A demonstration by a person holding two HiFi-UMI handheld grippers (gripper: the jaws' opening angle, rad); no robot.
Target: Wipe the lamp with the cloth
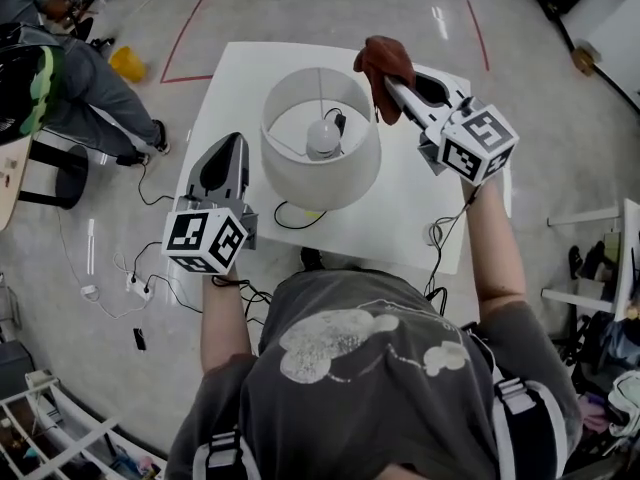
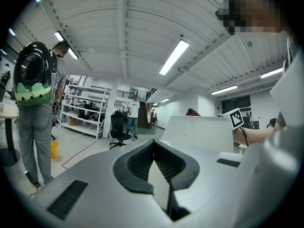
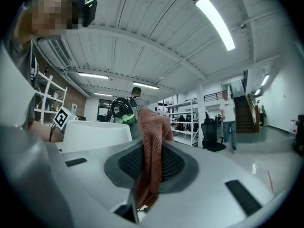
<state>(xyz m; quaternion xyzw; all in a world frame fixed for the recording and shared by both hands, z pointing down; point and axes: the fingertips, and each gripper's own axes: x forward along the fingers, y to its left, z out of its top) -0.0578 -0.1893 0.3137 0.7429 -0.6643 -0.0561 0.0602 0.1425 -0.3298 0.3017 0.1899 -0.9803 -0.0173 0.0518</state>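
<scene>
A table lamp with a white drum shade stands in the middle of the white table; its bulb shows inside. My right gripper is held up beside the shade's right rim, shut on a rust-red cloth that bunches over its tips. In the right gripper view the cloth hangs between the jaws, with the shade to the left. My left gripper hovers left of the shade, jaws closed together with nothing in them; the shade lies ahead right.
The lamp's black cord loops off the table's near edge. A power strip and cables lie on the floor at left. A person with a black backpack stands far left. A yellow object sits on the floor.
</scene>
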